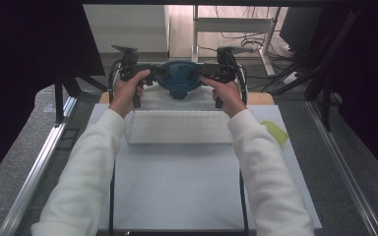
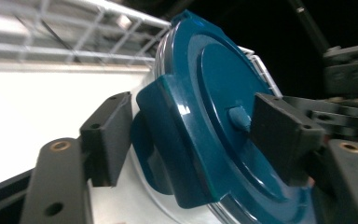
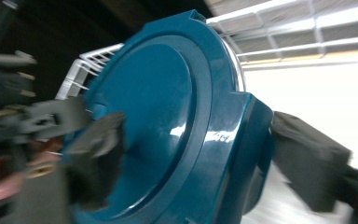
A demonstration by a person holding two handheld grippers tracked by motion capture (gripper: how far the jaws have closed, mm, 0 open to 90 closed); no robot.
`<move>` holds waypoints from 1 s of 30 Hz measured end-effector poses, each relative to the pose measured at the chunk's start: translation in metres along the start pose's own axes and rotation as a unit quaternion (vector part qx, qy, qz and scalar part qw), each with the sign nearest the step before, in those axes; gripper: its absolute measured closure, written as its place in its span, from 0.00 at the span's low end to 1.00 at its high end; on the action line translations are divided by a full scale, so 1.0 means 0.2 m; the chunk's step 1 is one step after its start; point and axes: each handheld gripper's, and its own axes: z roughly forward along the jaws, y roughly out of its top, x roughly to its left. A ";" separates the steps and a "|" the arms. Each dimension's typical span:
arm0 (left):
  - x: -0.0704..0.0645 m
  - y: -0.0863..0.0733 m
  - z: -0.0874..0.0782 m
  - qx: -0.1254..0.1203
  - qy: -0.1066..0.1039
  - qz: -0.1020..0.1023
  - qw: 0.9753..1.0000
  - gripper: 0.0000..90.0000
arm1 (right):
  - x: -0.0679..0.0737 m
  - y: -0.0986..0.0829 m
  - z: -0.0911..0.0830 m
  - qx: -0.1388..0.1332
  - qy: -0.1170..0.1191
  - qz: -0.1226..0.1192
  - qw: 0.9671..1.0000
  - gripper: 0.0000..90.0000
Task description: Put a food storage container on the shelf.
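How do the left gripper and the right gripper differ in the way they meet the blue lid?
The left gripper comes at the blue lid from its left edge, the right gripper from its right edge. In the left gripper view its jaws look sharp, straddling a side latch; the right gripper view is motion-blurred. Shared: both straddle the lid's rim above the white wire rack, one jaw over the top.

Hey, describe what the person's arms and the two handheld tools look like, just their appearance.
Both arms wear loose white sleeves. The left tool and right tool are black, each with a grey three-cornered plate on top and a black cable trailing. Up close, the fingers are matte black blocks with small screw holes.
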 end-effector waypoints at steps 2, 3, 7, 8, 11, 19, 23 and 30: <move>-0.01 0.00 -0.02 -0.010 0.015 0.016 1.000 0.29 | 0.02 0.00 0.00 -0.002 -0.012 -0.011 1.000 0.10; -0.02 0.00 -0.04 -0.015 0.019 0.023 0.999 0.24 | 0.05 -0.01 -0.03 -0.006 -0.034 -0.034 0.999 0.07; -0.11 -0.03 -0.14 -0.022 0.041 0.073 0.996 0.19 | 0.10 -0.04 -0.10 -0.025 -0.038 -0.068 0.997 0.06; -0.15 -0.05 -0.17 -0.021 0.053 0.103 0.993 0.18 | 0.11 -0.04 -0.13 -0.029 -0.037 -0.076 0.996 0.06; -0.26 -0.14 -0.25 -0.033 0.071 0.158 0.984 0.18 | 0.17 -0.11 -0.24 -0.057 -0.019 -0.119 0.991 0.06; -0.38 -0.44 -0.39 -0.011 0.076 0.233 0.969 0.22 | 0.20 -0.36 -0.48 -0.070 -0.008 -0.251 0.965 0.13; -0.41 -0.62 -0.42 -0.012 0.059 0.244 0.968 0.30 | 0.16 -0.51 -0.61 -0.084 0.000 -0.275 0.958 0.15; -0.44 -0.83 -0.45 -0.001 0.082 0.269 0.960 0.34 | 0.09 -0.71 -0.72 -0.091 0.021 -0.286 0.954 0.18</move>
